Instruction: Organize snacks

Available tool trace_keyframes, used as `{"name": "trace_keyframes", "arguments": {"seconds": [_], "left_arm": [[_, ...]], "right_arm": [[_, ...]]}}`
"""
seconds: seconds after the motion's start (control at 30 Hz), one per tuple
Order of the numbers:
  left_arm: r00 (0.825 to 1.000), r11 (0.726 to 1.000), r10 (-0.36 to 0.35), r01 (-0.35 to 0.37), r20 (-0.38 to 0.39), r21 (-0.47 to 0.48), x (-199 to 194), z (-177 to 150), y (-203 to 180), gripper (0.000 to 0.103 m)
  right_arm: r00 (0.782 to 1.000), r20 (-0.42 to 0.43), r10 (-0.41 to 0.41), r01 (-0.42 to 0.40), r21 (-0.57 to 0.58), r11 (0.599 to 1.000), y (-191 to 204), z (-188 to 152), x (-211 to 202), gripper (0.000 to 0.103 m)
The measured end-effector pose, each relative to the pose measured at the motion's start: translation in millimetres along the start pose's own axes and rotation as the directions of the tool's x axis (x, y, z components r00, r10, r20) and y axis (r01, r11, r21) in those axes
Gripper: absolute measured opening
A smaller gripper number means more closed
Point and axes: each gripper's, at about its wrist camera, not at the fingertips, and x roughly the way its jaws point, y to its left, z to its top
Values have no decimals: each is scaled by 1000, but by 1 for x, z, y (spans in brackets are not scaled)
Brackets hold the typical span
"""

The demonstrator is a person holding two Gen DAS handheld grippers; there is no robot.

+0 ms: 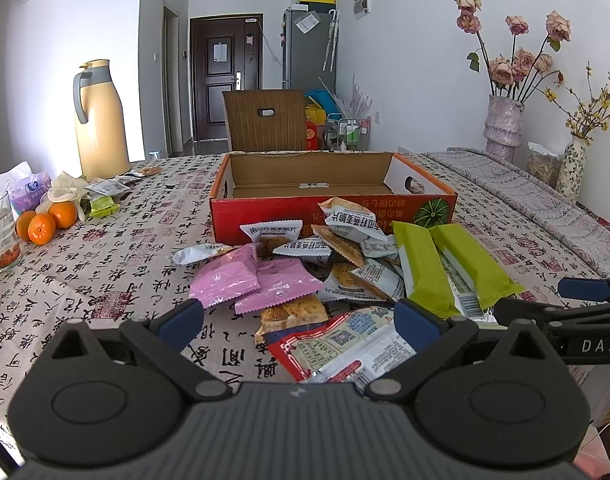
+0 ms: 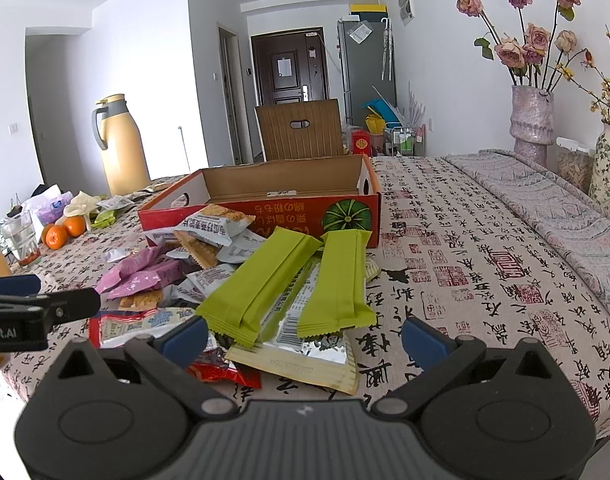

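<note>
A: As both grippers hover low over the near edge of the bench (image 1: 117,248), how do they sit?

B: Level, pointing toward the open red box (image 1: 329,204). The left gripper (image 1: 301,320) has its jaws spread wide, holding nothing, straddling the near end of the snack pile (image 1: 305,264). A red-and-white packet (image 1: 337,344) lies flat between its fingers, untouched as far as I can tell.

A: And further left?

B: A cream thermos jug (image 1: 101,120) stands at the back; oranges (image 1: 45,222) sit near a glass.

A: The pile itself?

B: Loose on the patterned cloth, just in front of the box, which is empty. Pink packets (image 1: 241,276) lie on the left side, two green bars (image 2: 289,280) on the right.

A: The right gripper (image 2: 305,338)?

B: Jaws also apart and empty, its fingers on either side of the near ends of the green bars. Right of that, only bare cloth, then vases with dried roses (image 2: 533,116) against the wall.
</note>
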Motion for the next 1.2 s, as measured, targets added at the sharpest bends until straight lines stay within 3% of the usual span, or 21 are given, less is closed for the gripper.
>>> {"name": "trace_keyframes", "arguments": {"seconds": [1.2], "left_arm": [[999,999,-25,26,-33,20,8,-3,-6,103]], "right_arm": [[1000,-5,-4,4,7,1000,-2,-3,3,103]]}}
